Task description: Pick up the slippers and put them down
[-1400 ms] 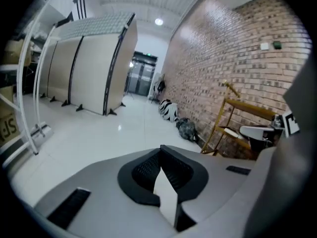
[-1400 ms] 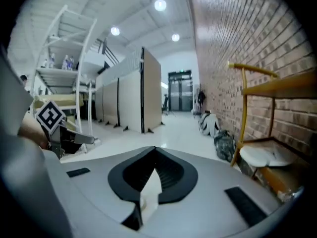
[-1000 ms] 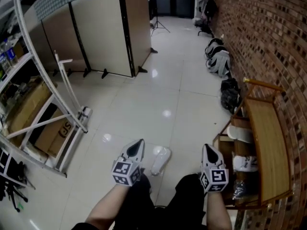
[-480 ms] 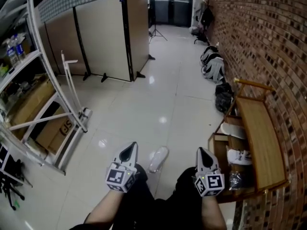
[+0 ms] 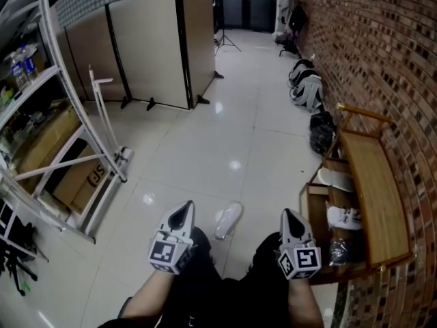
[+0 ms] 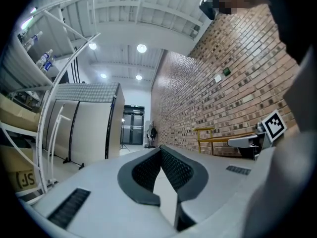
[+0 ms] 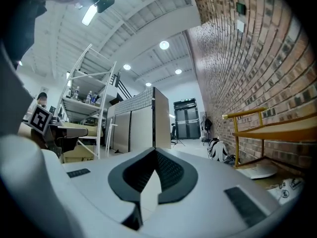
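Plainly, the left gripper [image 5: 181, 214] has its jaws pressed together on nothing, and it points level out over the tiled floor [image 5: 205, 149]. Just right of it and a little farther off, one white slipper [image 5: 229, 220] lies flat on the tiles, touched by neither tool. The right gripper [image 5: 291, 219] matches the left, with its jaws closed tip to tip and empty. At the far right, a wooden rack [image 5: 374, 183] against the brick wall holds more pale footwear [image 5: 337, 179] on its lower shelf.

A slipper on the floor between two empty grippers fits one waiting to be lifted as well as one already set down. In either case, good practice is to keep the slipper in view and both grippers clear of the rack's near post.
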